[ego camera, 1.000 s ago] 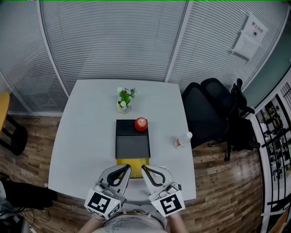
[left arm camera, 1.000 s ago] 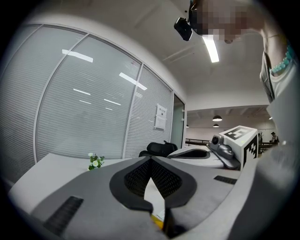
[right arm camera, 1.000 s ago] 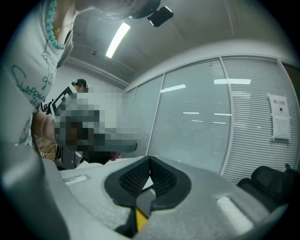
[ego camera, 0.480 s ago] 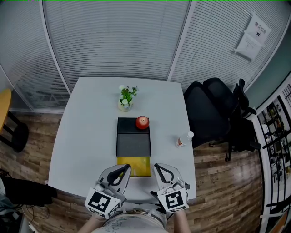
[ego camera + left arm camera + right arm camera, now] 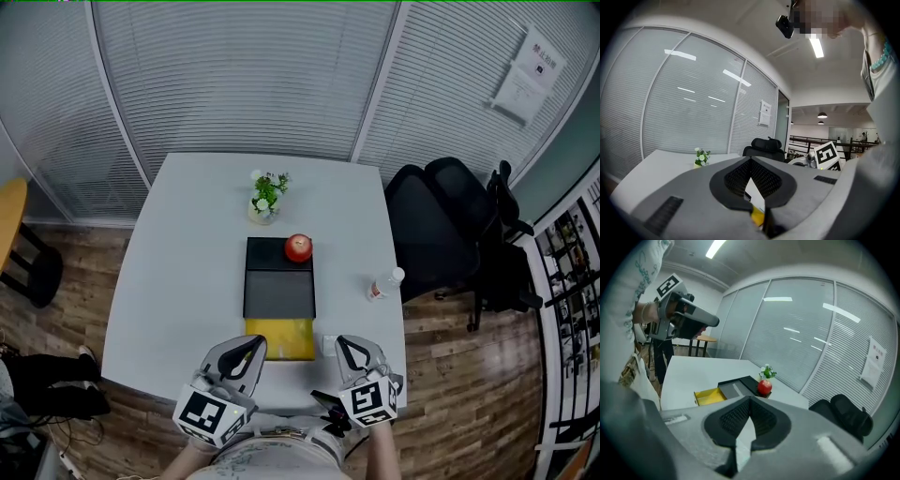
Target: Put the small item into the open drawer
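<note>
Right tool (image 5: 750, 400): jaws closed together, nothing between them, tip near the small white item (image 5: 329, 344) | left tool (image 5: 750, 160): jaws together too, empty | item lies on the desk (image 5: 178, 281) just right of the open yellow drawer (image 5: 279, 339) | apple (image 5: 299, 247) sits on the black drawer unit (image 5: 279, 286)

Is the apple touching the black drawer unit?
Touching. The right gripper view shows the apple resting on the drawer unit top with no gap beneath; the head view places it at the unit's far end.
</note>
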`<state>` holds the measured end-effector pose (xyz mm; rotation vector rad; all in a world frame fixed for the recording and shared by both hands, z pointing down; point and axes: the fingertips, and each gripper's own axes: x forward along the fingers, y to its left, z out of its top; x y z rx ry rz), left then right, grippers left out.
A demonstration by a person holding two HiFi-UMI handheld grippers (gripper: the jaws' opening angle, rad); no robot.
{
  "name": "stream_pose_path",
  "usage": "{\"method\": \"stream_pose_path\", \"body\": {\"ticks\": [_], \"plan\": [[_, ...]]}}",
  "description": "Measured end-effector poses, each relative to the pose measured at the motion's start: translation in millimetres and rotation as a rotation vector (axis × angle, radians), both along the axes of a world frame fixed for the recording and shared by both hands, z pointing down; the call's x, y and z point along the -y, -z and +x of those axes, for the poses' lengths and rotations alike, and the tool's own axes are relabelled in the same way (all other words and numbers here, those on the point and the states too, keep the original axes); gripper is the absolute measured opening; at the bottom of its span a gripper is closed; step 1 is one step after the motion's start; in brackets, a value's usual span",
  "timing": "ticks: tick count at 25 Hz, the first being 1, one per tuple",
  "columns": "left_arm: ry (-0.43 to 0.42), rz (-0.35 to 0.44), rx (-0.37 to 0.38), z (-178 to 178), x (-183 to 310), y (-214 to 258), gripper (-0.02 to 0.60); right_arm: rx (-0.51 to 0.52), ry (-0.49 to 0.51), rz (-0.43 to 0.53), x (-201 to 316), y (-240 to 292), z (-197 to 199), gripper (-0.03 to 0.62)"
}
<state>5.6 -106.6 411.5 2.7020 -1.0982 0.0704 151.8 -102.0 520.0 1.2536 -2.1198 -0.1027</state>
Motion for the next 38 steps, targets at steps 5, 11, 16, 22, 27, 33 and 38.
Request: {"method": "stream_pose_path", "body": {"ticks": [5, 11, 16, 22, 27, 33, 38], "plan": [[0.002, -0.008, 0.007, -3, -1, -8, -0.003, -0.013, -0.007, -0.072, 0, -30, 10, 0.003], [0.015, -0.026, 0.012, -6, -4, -9, -0.003, -0.002, -0.029, -0.192, -2, -67, 25, 0.003], [0.029, -0.033, 0.018, -13, -4, -13, -0.003, 0.04, -0.033, -0.298, -1, -102, 30, 0.003], [0.049, -0.041, 0.024, -23, -7, -18, -0.003, 0.096, -0.041, -0.39, 0, -137, 33, 0.003], [0.07, -0.064, 0.028, -32, -9, -25, -0.003, 0.086, -0.049, -0.453, 0, -165, 40, 0.003], [0.08, -0.078, 0.023, -36, -10, -25, -0.003, 0.044, -0.034, -0.53, -3, -192, 41, 0.013], [0.079, -0.072, 0.019, -36, -11, -26, -0.003, 0.011, -0.012, -0.559, -5, -205, 41, 0.05]]}}
